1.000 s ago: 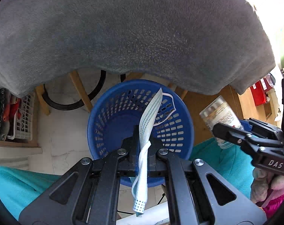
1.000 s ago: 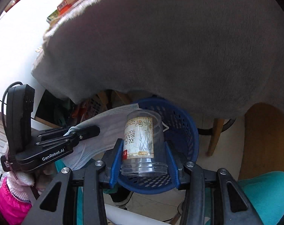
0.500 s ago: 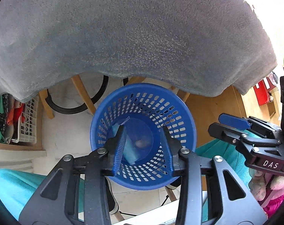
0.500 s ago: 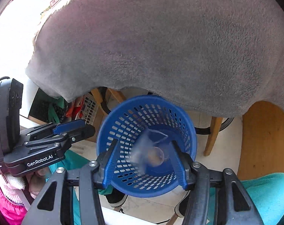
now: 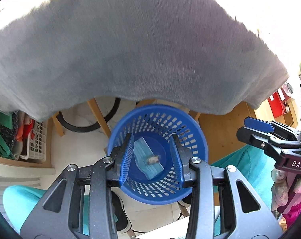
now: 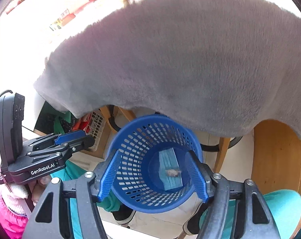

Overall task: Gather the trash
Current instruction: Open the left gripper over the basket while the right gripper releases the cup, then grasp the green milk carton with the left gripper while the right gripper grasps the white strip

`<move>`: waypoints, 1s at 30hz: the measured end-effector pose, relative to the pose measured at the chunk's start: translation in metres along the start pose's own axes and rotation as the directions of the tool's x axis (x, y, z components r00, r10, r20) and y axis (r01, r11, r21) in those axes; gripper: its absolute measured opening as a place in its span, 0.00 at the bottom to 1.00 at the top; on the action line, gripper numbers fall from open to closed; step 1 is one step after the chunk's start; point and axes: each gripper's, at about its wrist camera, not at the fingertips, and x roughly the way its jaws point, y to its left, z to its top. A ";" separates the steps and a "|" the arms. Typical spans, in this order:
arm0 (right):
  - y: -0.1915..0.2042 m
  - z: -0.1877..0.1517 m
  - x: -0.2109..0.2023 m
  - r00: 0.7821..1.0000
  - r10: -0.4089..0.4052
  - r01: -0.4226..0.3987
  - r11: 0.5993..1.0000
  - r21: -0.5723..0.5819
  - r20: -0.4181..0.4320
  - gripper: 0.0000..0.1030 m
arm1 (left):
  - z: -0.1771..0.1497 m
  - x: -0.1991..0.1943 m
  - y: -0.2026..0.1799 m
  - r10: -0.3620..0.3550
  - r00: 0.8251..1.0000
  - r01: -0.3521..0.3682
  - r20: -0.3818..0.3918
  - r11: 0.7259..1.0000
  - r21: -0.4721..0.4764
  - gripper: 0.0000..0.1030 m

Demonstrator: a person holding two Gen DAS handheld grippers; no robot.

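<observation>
A blue face mask (image 5: 148, 159) lies flat on the bottom of the blue perforated waste basket (image 5: 198, 139), and a small clear container (image 5: 152, 159) rests on its side on top of the mask, blurred so its label cannot be read. The right wrist view shows the same pair — mask (image 6: 170, 169) under container (image 6: 172, 172) — deep inside the basket (image 6: 130, 139).

The left gripper (image 5: 151, 157) hangs above the basket mouth with its jaws parted and nothing between them; only the basket's inside shows through the gap. The right gripper (image 6: 153, 176) is likewise over the basket, its jaws opening, and nothing is held between them either. Each gripper shows in the other's camera: the right one (image 5: 258, 127) at the right edge of the left view, the left one (image 6: 78, 137) at the left edge of the right view, beside a pink sleeve (image 6: 9, 215).

The basket stands on a pale tiled floor (image 5: 78, 151) between the person's teal-clad legs (image 5: 23, 203), just in front of a table draped with a grey plush cloth (image 5: 140, 49). Wooden legs (image 5: 98, 117) show under the cloth, and a white slotted crate (image 5: 38, 143) with coloured items sits to the left.
</observation>
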 end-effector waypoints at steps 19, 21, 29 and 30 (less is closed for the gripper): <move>0.030 0.077 -0.114 0.959 0.013 0.030 0.989 -0.148 0.282 0.92 | 0.078 -0.127 0.037 0.056 0.943 -0.067 0.328 0.998 0.020 0.65; 0.030 0.090 -0.121 0.952 0.004 0.042 0.988 -0.146 0.305 0.97 | 0.092 -0.137 0.048 0.080 0.931 -0.085 0.356 0.996 0.000 0.65; 0.024 0.142 -0.125 0.945 -0.038 0.092 0.984 -0.153 0.325 1.00 | 0.153 -0.151 0.095 0.162 0.896 -0.148 0.414 0.987 -0.066 0.75; 0.024 0.147 -0.124 0.946 -0.036 0.090 0.984 -0.154 0.321 1.00 | 0.160 -0.149 0.100 0.167 0.896 -0.152 0.411 0.986 -0.071 0.75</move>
